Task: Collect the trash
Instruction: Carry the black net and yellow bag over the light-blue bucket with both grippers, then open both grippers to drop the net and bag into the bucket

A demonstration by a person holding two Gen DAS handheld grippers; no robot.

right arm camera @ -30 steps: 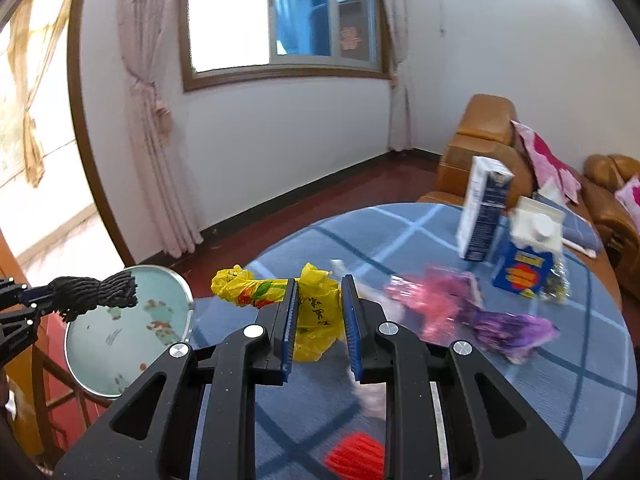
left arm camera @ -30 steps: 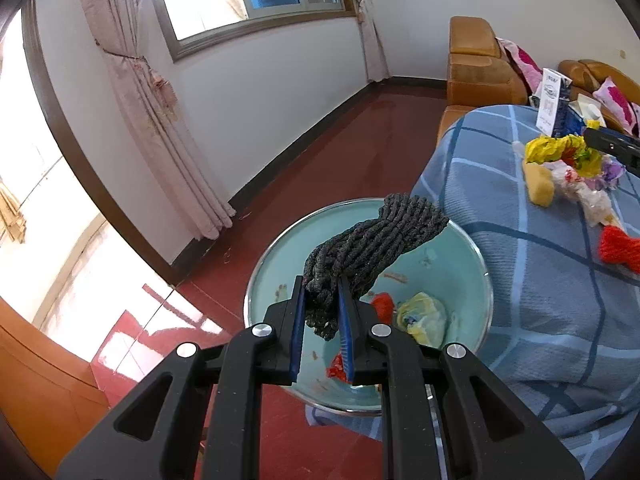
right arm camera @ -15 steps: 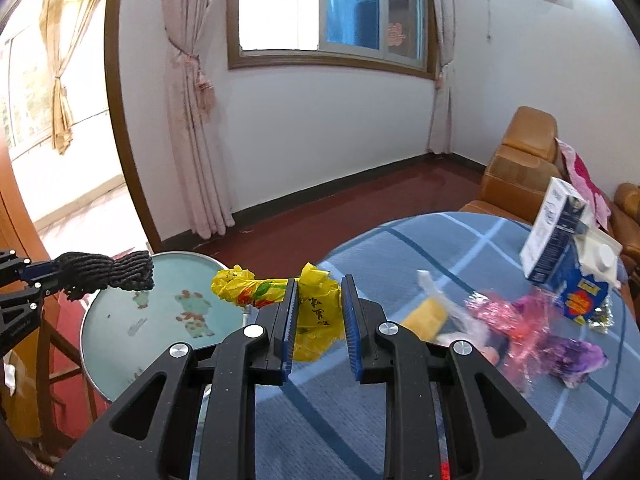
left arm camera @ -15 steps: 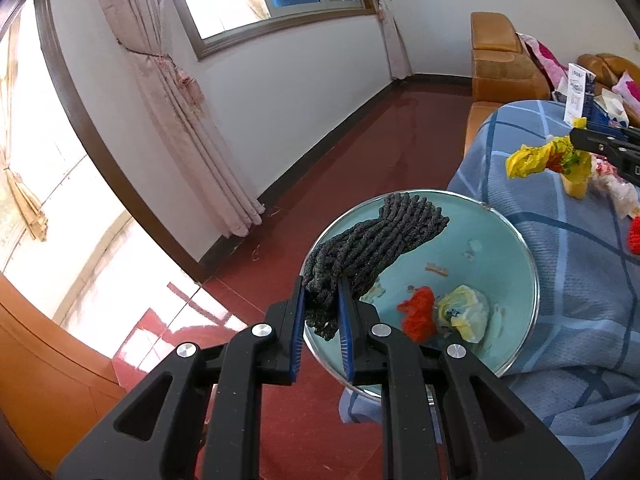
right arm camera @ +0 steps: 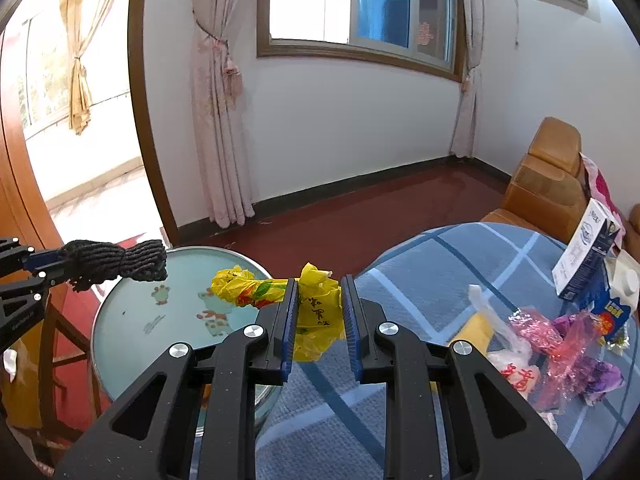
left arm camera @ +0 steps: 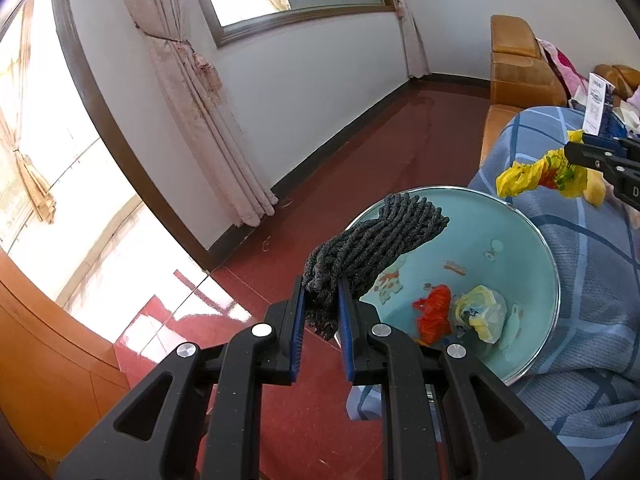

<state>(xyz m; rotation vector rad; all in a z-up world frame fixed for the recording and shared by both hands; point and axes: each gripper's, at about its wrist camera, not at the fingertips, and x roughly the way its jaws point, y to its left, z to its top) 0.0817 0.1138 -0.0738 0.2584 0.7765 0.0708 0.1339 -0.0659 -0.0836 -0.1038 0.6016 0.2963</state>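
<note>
Left gripper [left arm camera: 319,322]: I have it clenched on a dark grey knitted yarn bundle [left arm camera: 372,242], poised over the near rim of the round teal enamel basin [left arm camera: 532,288].
Right gripper [right arm camera: 319,312]: I'm grasping a crumpled yellow plastic bag [right arm camera: 316,312] at the basin's table-side edge.
Technique: I'd centre each above the basin before letting go.

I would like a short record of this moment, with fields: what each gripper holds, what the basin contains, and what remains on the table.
left gripper: shut on dark knitted cloth, held over the basin
right gripper: shut on yellow plastic bag, held at the table's edge next to the basin
basin: light blue, holds a red scrap and a crumpled pale yellow bag
table: blue checked cloth; pink wrapper, purple wrapper and two cartons remain
</note>
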